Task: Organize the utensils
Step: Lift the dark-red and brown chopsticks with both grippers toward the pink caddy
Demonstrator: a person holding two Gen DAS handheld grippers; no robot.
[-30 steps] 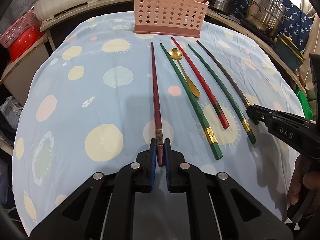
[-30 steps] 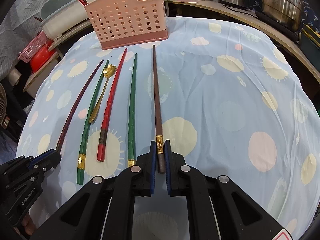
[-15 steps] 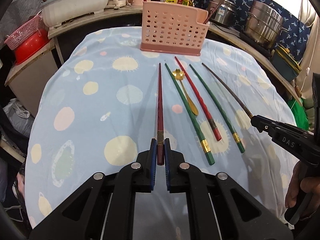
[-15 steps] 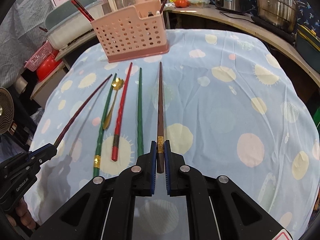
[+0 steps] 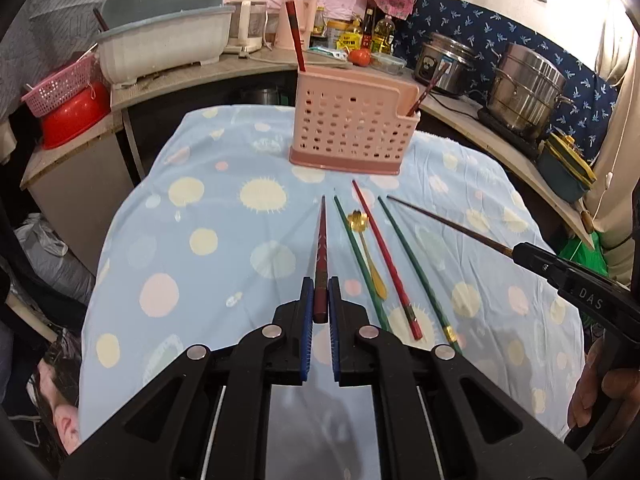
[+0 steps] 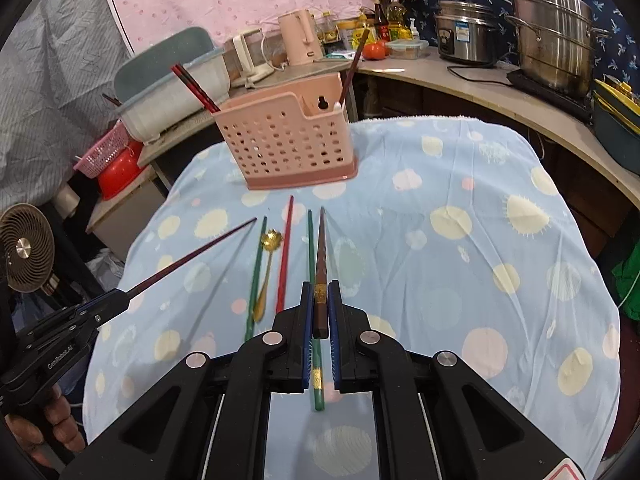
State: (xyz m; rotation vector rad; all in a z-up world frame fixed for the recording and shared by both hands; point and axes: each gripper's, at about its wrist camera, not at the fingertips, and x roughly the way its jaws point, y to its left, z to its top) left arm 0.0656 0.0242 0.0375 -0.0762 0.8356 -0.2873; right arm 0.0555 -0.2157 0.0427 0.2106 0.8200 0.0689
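Chopsticks [image 5: 321, 256] [image 6: 321, 268] pinched end-on by both jaws | could swing or slip, only tips gripped | pink caddy [image 5: 352, 130] easily missed

Five chopsticks [image 5: 400, 264], one spoon [image 5: 370, 252], one basket [image 5: 352, 120]

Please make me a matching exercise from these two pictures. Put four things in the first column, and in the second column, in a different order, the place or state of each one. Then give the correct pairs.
Things
1. dark red chopstick
2. brown chopstick
3. gold spoon
4. pink utensil basket

Places or states
A. lies on the cloth between a green chopstick and a red one
B. clamped in the right gripper
C. stands upright at the far end of the table
D. clamped in the left gripper

Pairs: 1-D, 2-B, 3-A, 4-C
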